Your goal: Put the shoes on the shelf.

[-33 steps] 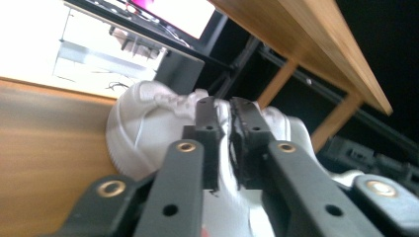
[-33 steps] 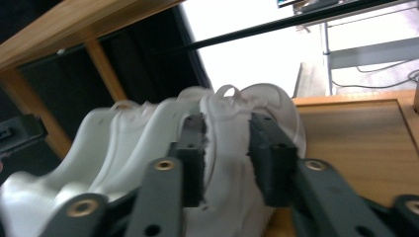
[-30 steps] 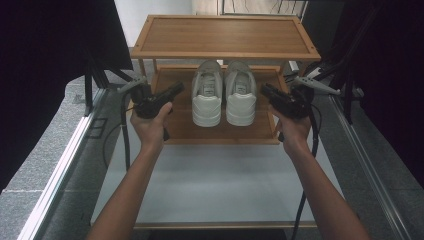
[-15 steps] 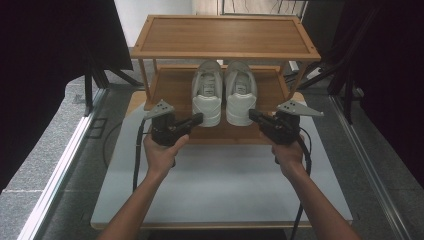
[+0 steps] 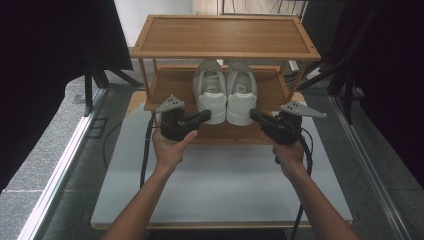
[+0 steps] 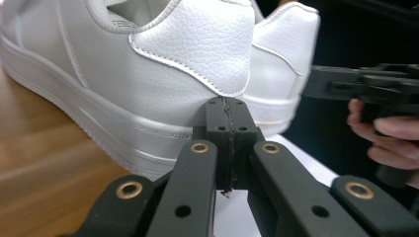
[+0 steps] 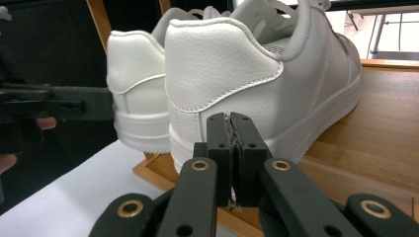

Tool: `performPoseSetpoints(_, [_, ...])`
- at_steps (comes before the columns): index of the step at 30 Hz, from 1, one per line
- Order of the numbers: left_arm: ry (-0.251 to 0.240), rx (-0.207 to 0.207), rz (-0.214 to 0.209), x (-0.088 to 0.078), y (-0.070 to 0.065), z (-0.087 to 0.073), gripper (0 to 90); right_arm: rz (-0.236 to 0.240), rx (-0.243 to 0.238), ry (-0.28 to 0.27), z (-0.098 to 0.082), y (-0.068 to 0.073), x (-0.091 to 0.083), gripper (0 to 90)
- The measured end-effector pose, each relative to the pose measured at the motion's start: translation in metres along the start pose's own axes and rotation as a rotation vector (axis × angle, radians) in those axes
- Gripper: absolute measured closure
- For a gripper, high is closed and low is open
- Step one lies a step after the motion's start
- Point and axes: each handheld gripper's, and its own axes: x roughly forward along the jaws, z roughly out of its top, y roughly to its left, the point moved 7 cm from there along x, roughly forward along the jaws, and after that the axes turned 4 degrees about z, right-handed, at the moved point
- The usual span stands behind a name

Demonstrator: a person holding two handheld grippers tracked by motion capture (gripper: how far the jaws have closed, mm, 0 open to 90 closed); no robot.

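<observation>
Black, matt and blocky, the jaws of the left gripper (image 6: 228, 106) are clenched flat against each other with nothing between them, a thin seam marking where the pads meet, brass-ringed pivots on the linkage arms behind. Their tips sit just at the heel of the left shoe (image 6: 148, 74), a white sneaker of pebbled leather with a stitched heel tab and a smooth, ribbed rubber sole. The right gripper (image 7: 230, 118) is pressed shut in the same way, empty, its tips close before the rounded heel of the right shoe (image 7: 257, 74), which has the same grained leather and a curved stitch line.

From above, the left gripper (image 5: 202, 116) and the right gripper (image 5: 256, 115) point inward at the pair from either side, each topped by a grey three-cornered plate and trailing a black cable. The left shoe (image 5: 210, 92) and the right shoe (image 5: 241, 92) stand side by side, touching, heels toward the person, on the lower shelf of a wooden rack (image 5: 225, 35) with a framed, slatted top and slim legs. The left hand (image 5: 170, 147) and right hand (image 5: 289, 155) grip the handles over a smooth pale-grey tabletop (image 5: 220, 190), on which the rack stands.
</observation>
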Motion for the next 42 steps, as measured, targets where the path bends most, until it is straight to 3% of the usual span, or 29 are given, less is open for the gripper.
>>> performPoseSetpoints(1, [0.0, -0.006, 0.01, 0.002, 0.002, 0.001, 90.0, 0.007, 0.002, 0.0, 0.0, 0.0, 0.0, 86.9])
performPoseSetpoints(3, [-0.006, -0.049, -0.023, 0.005, 0.004, 0.002, 90.0, 0.011, -0.005, 0.005, -0.001, 0.001, 0.0, 86.9])
performPoseSetpoints(7, [-0.008, -0.027, -0.025, 0.005, 0.005, 0.002, 90.0, 0.019, -0.005, 0.004, -0.001, 0.001, 0.0, 86.9])
performPoseSetpoints(18, [-0.022, -0.057, -0.044, 0.004, 0.006, -0.002, 90.0, -0.004, -0.022, 0.011, 0.001, 0.001, 0.004, 87.9])
performPoseSetpoints(23, [-0.026, -0.072, -0.056, 0.004, 0.007, -0.002, 89.1, -0.011, -0.008, 0.009, 0.003, -0.003, 0.009, 87.9])
performPoseSetpoints(31, [-0.026, -0.083, -0.093, 0.004, 0.007, -0.002, 84.3, -0.009, 0.016, 0.001, 0.003, -0.005, 0.011, 87.6])
performPoseSetpoints(42, [-0.025, -0.095, -0.105, 0.003, 0.003, -0.002, 74.3, -0.007, 0.041, -0.013, 0.003, -0.005, 0.011, 86.8])
